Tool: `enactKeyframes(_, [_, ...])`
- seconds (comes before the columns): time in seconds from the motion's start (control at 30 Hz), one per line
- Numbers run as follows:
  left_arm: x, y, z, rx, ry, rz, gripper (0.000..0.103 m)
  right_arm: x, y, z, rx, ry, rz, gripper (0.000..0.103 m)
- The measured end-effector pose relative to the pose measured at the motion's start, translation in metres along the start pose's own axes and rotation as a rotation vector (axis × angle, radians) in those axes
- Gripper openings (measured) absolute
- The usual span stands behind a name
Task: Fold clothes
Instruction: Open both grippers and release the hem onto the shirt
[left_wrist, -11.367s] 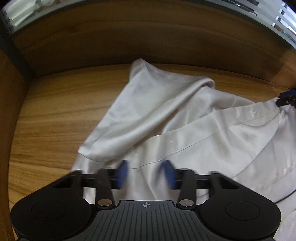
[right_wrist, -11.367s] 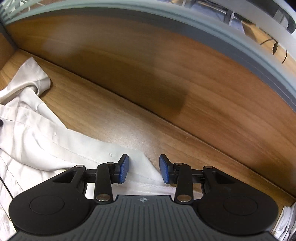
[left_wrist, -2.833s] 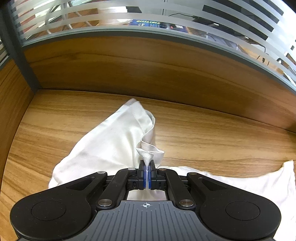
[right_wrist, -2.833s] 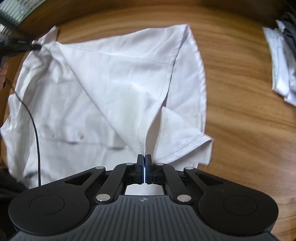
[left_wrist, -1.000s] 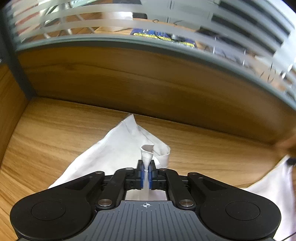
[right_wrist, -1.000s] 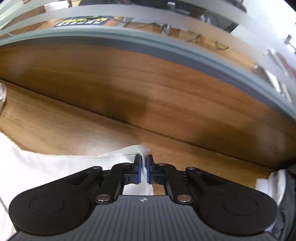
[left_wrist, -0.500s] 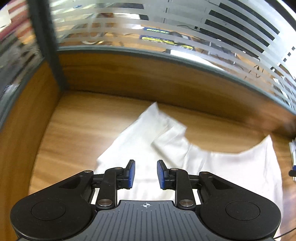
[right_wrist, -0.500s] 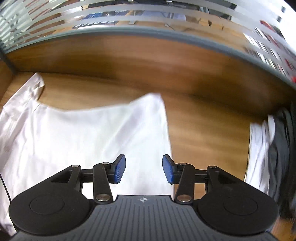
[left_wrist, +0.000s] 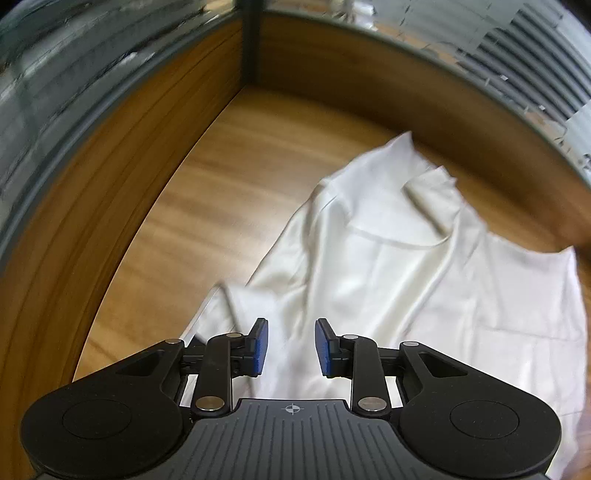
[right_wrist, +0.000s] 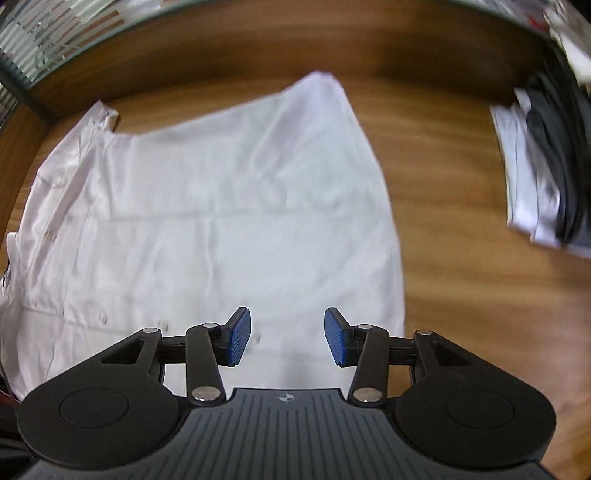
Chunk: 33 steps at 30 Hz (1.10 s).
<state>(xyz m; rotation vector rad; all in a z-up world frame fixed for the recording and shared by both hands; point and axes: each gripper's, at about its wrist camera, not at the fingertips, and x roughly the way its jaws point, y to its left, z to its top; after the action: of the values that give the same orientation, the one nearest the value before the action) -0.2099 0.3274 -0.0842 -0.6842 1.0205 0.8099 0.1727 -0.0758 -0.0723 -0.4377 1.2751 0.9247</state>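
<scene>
We hover over shirt (right_wrist: 221, 206), spread flat on tabletop (right_wrist: 443, 184). Left tongs (left_wrist: 290, 347) opening, narrow, empty; right tongs (right_wrist: 287, 338) wider, empty. Next: pinch sleeve (left_wrist: 240, 306) at our 9 o'clock, fold inward, keep hem square.

My left wrist camera sits just behind the left tool (left_wrist: 290, 347), looking steeply down and forward along its fingers at the wooden bench (left_wrist: 207, 206) and into the corner where two wood panels meet below striped glass. My right wrist camera rides behind the right tool (right_wrist: 287, 336) the same way, tilted down from close above. Both views share the white shirt (left_wrist: 424, 280) spread on the bench: the left view catches its collar end, the right view its broad body (right_wrist: 240, 206), plus a clothes pile (right_wrist: 546, 170) at the right edge.
</scene>
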Motion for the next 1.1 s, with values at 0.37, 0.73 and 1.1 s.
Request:
enactKeyframes(0.37, [0.042,0.022,0.0,-0.135,-0.016,-0.02,0.044,0.011,0.018,-0.034,0.023,0.059,-0.013,0.05])
enactKeyframes(0.73, [0.03,0.036,0.008,-0.236,-0.128,0.101,0.007,0.009,0.016,-0.022,0.001,0.062,-0.043,0.051])
enactKeyframes(1.1, [0.03,0.047,0.0,-0.24,-0.072,0.013,0.032,0.017,0.011,-0.015,-0.004,0.05,-0.054,0.054])
